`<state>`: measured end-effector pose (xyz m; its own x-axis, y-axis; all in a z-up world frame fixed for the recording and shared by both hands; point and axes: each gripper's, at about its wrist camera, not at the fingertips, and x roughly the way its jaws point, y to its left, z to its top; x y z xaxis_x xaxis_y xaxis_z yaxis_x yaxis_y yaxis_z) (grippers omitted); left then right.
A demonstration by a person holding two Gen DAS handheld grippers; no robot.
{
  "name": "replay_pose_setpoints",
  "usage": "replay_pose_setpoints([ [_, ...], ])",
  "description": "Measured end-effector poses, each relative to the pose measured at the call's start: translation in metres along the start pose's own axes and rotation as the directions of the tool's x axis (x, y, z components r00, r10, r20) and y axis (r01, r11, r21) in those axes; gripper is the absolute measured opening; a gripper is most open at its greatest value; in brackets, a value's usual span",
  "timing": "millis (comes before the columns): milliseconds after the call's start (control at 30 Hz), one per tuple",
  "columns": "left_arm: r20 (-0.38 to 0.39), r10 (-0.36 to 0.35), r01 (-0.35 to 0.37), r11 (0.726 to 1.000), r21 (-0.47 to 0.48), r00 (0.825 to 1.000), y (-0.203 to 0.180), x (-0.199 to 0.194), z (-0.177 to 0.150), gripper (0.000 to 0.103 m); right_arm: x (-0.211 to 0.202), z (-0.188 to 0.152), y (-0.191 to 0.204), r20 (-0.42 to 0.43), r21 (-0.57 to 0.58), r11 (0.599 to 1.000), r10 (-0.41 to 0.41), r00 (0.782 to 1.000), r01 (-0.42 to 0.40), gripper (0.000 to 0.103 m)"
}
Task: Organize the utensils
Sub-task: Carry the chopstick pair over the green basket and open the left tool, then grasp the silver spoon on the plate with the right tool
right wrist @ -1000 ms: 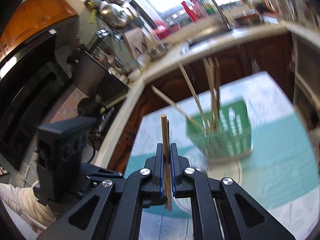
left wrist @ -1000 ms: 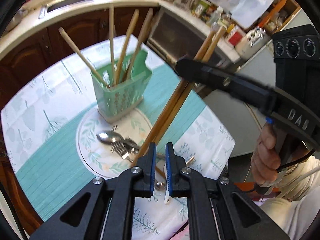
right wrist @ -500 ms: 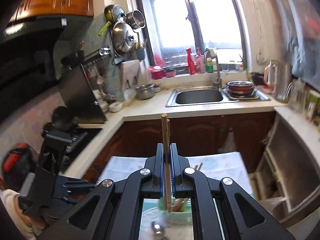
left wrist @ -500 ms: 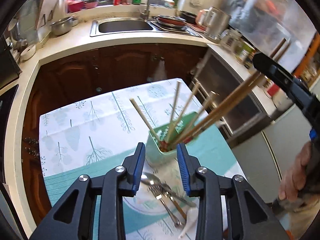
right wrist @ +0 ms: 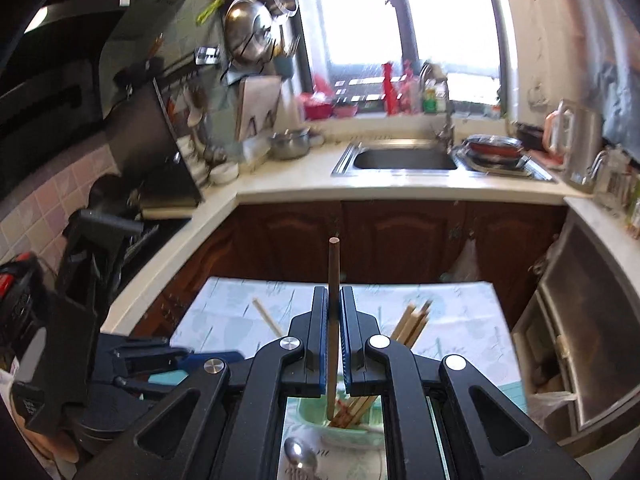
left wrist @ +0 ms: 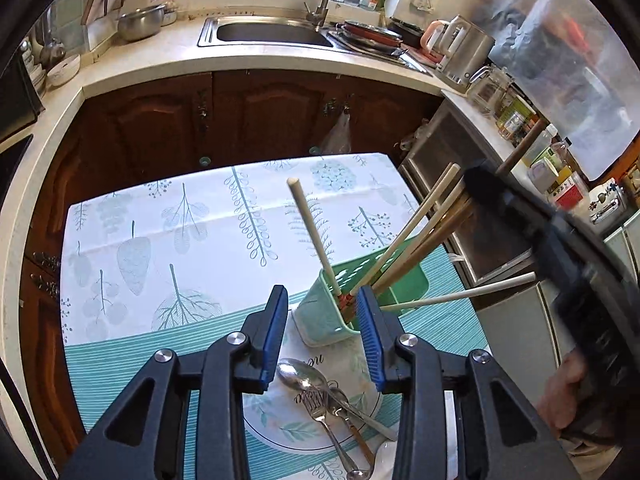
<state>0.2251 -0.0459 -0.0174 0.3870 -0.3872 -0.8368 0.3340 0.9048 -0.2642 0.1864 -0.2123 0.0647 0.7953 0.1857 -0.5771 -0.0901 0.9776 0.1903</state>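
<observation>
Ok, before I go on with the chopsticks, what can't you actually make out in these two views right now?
- Dark chopstick tip, right wrist view: hidden behind the right gripper body; whether it is inside the green holder is unclear.
- Spoon and fork handles, left wrist view: cut off by the bottom edge and the left gripper.
- Right gripper body, left wrist view: motion-blurred.
- Holder floor: hidden by its walls.

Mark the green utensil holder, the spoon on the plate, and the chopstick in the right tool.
green utensil holder [left wrist: 320,320]: left wrist view, near wall.
spoon [left wrist: 302,376]: left wrist view, bowl.
chopstick [right wrist: 334,276]: right wrist view, shaft above the right tool [right wrist: 333,300].
</observation>
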Motion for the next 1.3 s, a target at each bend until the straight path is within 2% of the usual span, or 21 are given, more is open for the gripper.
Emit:
replay_pose_setpoints([
  [100, -0.009, 0.002, -0.002, 1.0, -0.003, 1.0, 0.001, 0.003, -0.002, 0.034, 0.024, -0.011, 0.004, -0.071, -0.018, 1.0, 0.006, 0.997, -0.007, 0.012],
  [167, -0.013, 0.002, -0.002, 1.0, -0.006, 1.0, 0.003, 0.004, -0.004, 0.034, 0.03, -0.015, 0.004, -0.068, -0.017, 1.0, -0.002, 0.998, 0.001, 0.028],
  [233, -0.017, -0.004, 0.004, 1.0, -0.006, 1.0, 0.003, 0.005, -0.005, 0.034, 0.025, -0.014, -0.002, -0.036, 0.017, 1.0, 0.004, 0.999, -0.003, 0.03],
  [367, -0.023, 0.0, 0.0, 1.0, 0.01, 1.0, -0.001, 0.005, -0.01, 0.035, 0.002, -0.007, -0.021, -0.001, 0.095, 0.995, 0.022, 1.0, -0.021, 0.03],
  [500, -0.036, 0.002, -0.001, 1.0, 0.027, 0.999, -0.004, 0.007, -0.018, 0.04, -0.018, -0.006, -0.045, 0.002, 0.132, 0.991, -0.002, 1.0, 0.001, 0.03],
  [600, -0.039, 0.009, -0.008, 0.999, 0.04, 0.999, -0.008, 0.008, -0.024, 0.041, -0.029, -0.016, -0.059, -0.008, 0.153, 0.988, -0.018, 1.0, 0.019, 0.03],
  [800, -0.051, 0.021, -0.017, 0.998, 0.062, 0.998, -0.017, 0.013, -0.04, 0.046, -0.043, -0.061, -0.081, -0.061, 0.205, 0.979, -0.012, 0.998, 0.024, 0.03],
  [1033, -0.102, 0.024, -0.018, 0.998, 0.053, 0.994, -0.021, 0.027, -0.065, 0.048, -0.03, -0.12, -0.087, -0.138, 0.213, 0.977, 0.018, 0.99, 0.012, 0.03],
  [1200, -0.129, 0.03, -0.024, 0.999, 0.048, 0.991, -0.023, 0.035, -0.081, 0.048, -0.015, -0.13, -0.084, -0.134, 0.196, 0.98, 0.042, 0.99, -0.015, 0.03],
  [1300, -0.14, 0.047, -0.041, 0.998, 0.042, 0.989, -0.02, 0.037, -0.089, 0.048, -0.001, -0.124, -0.077, -0.142, 0.163, 0.986, 0.052, 0.988, -0.029, 0.03],
])
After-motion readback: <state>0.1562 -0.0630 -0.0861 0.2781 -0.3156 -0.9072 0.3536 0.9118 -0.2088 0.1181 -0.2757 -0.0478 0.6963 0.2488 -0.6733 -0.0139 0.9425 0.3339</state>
